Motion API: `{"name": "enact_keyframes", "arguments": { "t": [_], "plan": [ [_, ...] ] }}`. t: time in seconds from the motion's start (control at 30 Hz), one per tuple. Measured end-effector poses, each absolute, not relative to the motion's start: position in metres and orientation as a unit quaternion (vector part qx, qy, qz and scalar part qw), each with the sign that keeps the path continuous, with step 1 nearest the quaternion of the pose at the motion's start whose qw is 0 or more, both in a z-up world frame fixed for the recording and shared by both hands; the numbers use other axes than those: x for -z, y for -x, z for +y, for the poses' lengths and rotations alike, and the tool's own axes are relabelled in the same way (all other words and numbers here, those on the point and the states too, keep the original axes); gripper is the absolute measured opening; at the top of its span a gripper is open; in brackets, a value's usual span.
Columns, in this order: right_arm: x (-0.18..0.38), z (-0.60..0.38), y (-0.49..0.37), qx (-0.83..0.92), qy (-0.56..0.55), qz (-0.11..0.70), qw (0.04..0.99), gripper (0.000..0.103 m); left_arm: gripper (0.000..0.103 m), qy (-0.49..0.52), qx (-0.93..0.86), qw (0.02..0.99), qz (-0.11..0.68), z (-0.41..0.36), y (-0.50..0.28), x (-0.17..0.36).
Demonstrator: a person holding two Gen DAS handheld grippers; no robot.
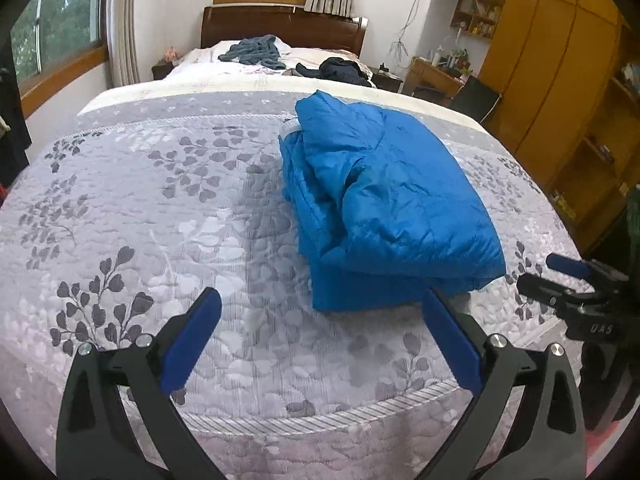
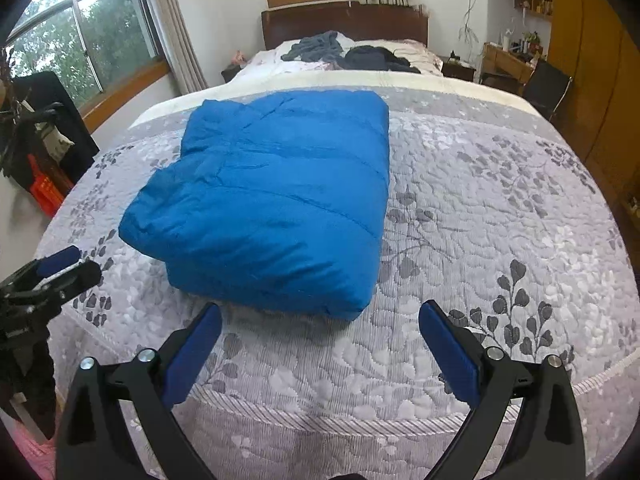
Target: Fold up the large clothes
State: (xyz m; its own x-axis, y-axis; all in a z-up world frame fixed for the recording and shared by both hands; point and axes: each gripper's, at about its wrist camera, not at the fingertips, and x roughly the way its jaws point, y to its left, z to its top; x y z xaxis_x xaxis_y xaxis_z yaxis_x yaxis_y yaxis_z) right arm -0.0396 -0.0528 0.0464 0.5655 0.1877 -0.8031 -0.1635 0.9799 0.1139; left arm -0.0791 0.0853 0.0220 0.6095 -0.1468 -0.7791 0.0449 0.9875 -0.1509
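Note:
A blue puffy jacket [image 1: 384, 204] lies folded into a thick bundle on the grey leaf-patterned bedspread [image 1: 160, 208]. In the right wrist view the same jacket [image 2: 276, 200] shows as a neat rectangle with a smooth top. My left gripper [image 1: 322, 304] hangs open over the foot of the bed, left of the jacket's near edge, holding nothing. My right gripper [image 2: 320, 320] is open just in front of the jacket's near edge, also empty. Each gripper shows in the other's view: the right gripper [image 1: 560, 276] at the right edge, the left gripper [image 2: 68, 268] at the left.
Two dark garments [image 1: 256, 52] [image 1: 344, 70] lie rumpled near the wooden headboard [image 1: 280, 24]. A wooden wardrobe [image 1: 560, 92] and a desk [image 1: 436, 72] stand to the right. A red crate [image 2: 46, 194] and dark items sit on the floor at the left, below a window [image 2: 80, 36].

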Motion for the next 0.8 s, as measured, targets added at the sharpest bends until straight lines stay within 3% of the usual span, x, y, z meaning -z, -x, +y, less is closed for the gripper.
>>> {"name": "enact_keyframes", "arguments": {
  "t": [0.8],
  "plan": [
    [-0.046, -0.0533, 0.0453, -0.074, -0.005, 0.451, 0.889, 0.099, 0.099, 0.028, 0.01, 0.9, 0.436, 0.0776, 0.0897, -0.0155]
  ]
}}
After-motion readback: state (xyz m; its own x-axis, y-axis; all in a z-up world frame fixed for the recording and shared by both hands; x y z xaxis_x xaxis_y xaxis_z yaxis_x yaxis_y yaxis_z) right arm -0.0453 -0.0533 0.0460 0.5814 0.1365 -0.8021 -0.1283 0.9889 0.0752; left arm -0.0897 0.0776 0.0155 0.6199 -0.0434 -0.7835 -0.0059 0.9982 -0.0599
